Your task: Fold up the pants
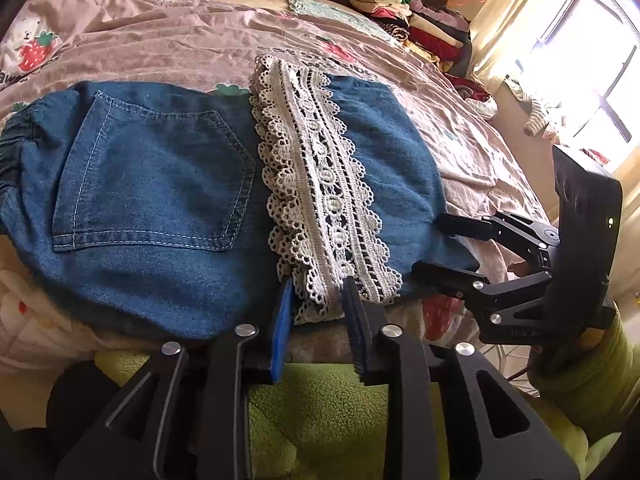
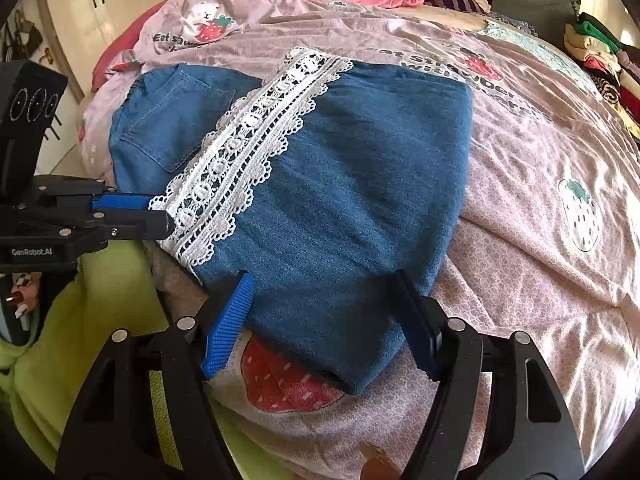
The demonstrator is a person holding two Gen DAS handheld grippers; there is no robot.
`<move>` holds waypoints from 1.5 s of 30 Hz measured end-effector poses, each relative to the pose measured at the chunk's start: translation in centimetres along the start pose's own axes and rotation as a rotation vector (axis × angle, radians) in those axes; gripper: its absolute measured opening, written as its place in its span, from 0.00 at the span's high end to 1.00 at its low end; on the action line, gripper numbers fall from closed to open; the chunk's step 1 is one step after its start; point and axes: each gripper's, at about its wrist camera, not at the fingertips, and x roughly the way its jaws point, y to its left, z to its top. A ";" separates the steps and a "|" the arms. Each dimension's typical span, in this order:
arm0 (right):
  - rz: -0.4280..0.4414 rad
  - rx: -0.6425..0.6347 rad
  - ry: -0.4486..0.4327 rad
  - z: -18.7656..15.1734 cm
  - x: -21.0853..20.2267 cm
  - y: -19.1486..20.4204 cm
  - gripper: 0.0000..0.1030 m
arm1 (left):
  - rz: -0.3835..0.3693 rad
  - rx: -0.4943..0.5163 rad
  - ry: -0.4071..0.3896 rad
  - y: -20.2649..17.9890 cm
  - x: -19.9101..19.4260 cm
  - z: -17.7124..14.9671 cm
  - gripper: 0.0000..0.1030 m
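"GenRobot.AI" in pale letters on black body of left tongs, seen from right wrist view. Printed on pink bedsheet: "Eat" beside bear-and-strawberry picture, next word cut by fold ("saw..."); further along, "eat", "with" and part of "strawberry" (letters creased, rest unreadable). Left wrist view: same print too blurred to read.

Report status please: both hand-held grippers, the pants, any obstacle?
Left hand-held gripper closed on lace trim at near edge. Right hand-held gripper open, straddling denim pants corner, not gripping. Pants folded on bedspread. Nothing in the way.
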 end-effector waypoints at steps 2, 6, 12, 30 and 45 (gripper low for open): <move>-0.002 0.009 -0.004 0.1 -0.3 -0.1 0.38 | 0.003 0.005 -0.005 -0.2 -0.2 0.0 0.70; -0.007 0.015 -0.015 0.3 -1.1 -0.4 0.38 | 0.004 0.005 -0.017 -0.1 -0.6 0.2 0.67; -0.002 0.049 -0.041 0.6 -2.2 -0.9 0.29 | 0.005 0.009 -0.043 -0.1 -1.7 0.4 0.63; -0.007 0.050 -0.109 2.4 -4.5 0.5 0.14 | 0.100 -0.009 -0.151 0.8 -6.1 0.7 0.12; 0.024 -0.007 -0.153 6.2 -5.3 3.3 0.10 | 0.223 -0.036 -0.224 3.3 -9.2 0.5 0.05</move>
